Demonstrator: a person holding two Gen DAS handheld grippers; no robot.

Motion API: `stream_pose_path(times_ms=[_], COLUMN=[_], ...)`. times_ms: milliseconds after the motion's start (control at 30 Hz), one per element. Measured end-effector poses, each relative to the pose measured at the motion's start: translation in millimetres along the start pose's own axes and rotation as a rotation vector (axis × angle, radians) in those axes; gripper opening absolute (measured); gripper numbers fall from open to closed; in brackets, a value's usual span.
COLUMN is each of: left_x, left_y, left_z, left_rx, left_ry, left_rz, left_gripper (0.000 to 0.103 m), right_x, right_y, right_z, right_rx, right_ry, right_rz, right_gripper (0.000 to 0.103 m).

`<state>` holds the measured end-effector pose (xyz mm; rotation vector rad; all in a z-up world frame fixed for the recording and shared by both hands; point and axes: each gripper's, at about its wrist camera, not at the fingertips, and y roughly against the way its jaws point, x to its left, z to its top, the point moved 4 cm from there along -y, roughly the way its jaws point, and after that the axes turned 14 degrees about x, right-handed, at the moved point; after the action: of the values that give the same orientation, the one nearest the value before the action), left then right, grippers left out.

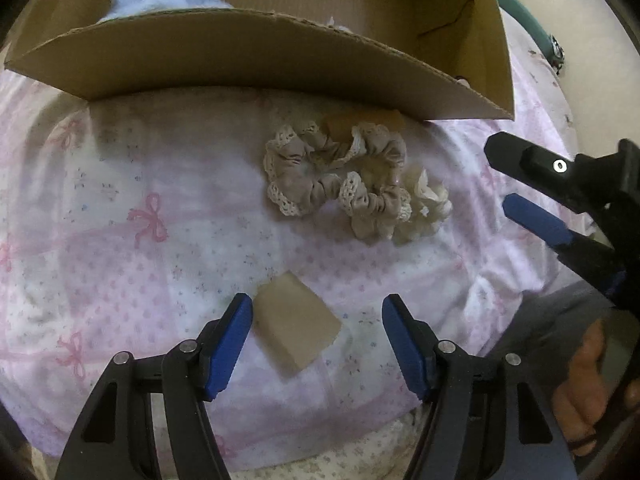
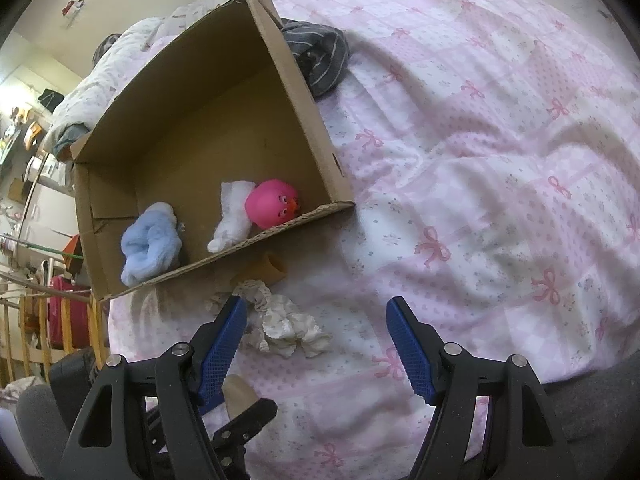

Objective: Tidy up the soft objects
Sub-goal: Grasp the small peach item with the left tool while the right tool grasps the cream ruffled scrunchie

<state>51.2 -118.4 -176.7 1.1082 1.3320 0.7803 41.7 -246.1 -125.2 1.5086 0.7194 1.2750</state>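
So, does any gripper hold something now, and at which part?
Nothing is held. The left gripper is open around the sponge without clamping it. The right gripper is open over the sheet.

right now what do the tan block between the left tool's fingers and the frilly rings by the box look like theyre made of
Tan block: probably foam or sponge, judging by its matte, slightly grainy faces and soft edges. Frilly rings: gathered beige fabric, seemingly woven cloth, trimmed with cream lace; they look like scrunchies. Box: plain brown corrugated cardboard, fluting visible along the cut edge.
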Motion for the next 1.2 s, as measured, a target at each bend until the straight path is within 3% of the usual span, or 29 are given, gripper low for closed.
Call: stream_pose_path(times_ms=[100,167,233,433,567,700,900,1167,1200], left_x=[-2.9,-1.8,-1.0,2.3,4.8,13.5,36.4,63.4,62.0], left_y=[-1.4,-2.6,-2.3,3.6,26.9,69.8,122.9,110.7,110.7], left_z=[-0.9,0.3,0.1,-2.8,-7.2,-9.3,-7.1,-6.4,-7.3], left_rx=[0.006,0.016,0.018,0.042,0.042,-0.012,-0.101,-0.123,-0.134], left_ry=[-0.013,-0.013,-0.020,-0.050,-0.059,-0.075,-0.090,-0.003,-0.007], left_rz=[0.022,0.025,0.042,0.040,0.037,0.074,0.178,0.149,0.161], left_gripper=[0.042,0.038,0.025,0.011,0.010,0.010,0.010,0.010,0.010], right_x=[-2.0,-2.4,-3.3,-4.4,-7.2,-10.3,-14.1,-13.0,-12.4], right_y=[0.4,-0.4,-0.9,-1.7,-3.1,-5.2,-12.9,-24.1,-26.2], right_z=[0.3,0.5,0.7,1.1,1.2,0.7,-1.1,-3.2,-2.6], right_rx=[-0.003,-0.001,0.002,0.005,0.011,0.026,0.077,0.128,0.136], right_ry=[-0.010,-0.013,-0.017,-0.023,-0.036,-0.052,-0.082,-0.079,-0.079], right_rz=[0.002,0.004,0.003,0.000,0.012,0.035,0.104,0.127,0.127], right_gripper=[0.076,0.076,0.076,0.076,0.076,0.076,0.076,0.076,0.071])
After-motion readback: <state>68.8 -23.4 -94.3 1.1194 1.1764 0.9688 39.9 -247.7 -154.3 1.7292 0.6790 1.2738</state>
